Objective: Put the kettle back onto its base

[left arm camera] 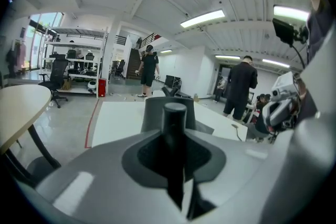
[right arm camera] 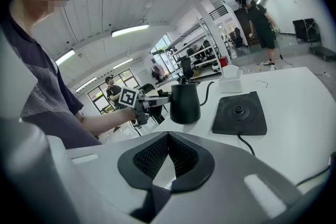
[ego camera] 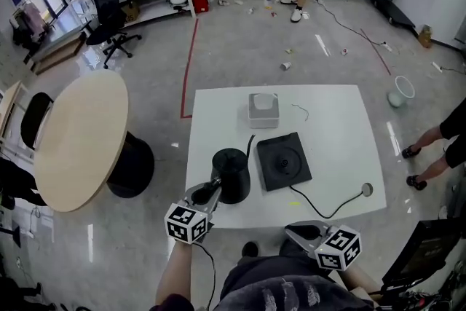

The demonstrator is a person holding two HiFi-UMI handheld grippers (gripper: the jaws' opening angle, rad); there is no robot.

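Left tongs [ego camera: 210,191], low in the frame, clamp the handle [left arm camera: 175,149] of the kettle [ego camera: 231,172], keeping it upright for the carry, just left of its base [ego camera: 284,160] at mid-bench [ego camera: 328,113]. Right tongs [ego camera: 295,231] wait closed and empty at the near edge, out of the way.

Black kettle [ego camera: 231,177]; black base [ego camera: 284,160]; white table [ego camera: 328,120]; white box [ego camera: 263,110]; beige round table [ego camera: 80,135]; red floor line [ego camera: 191,58].
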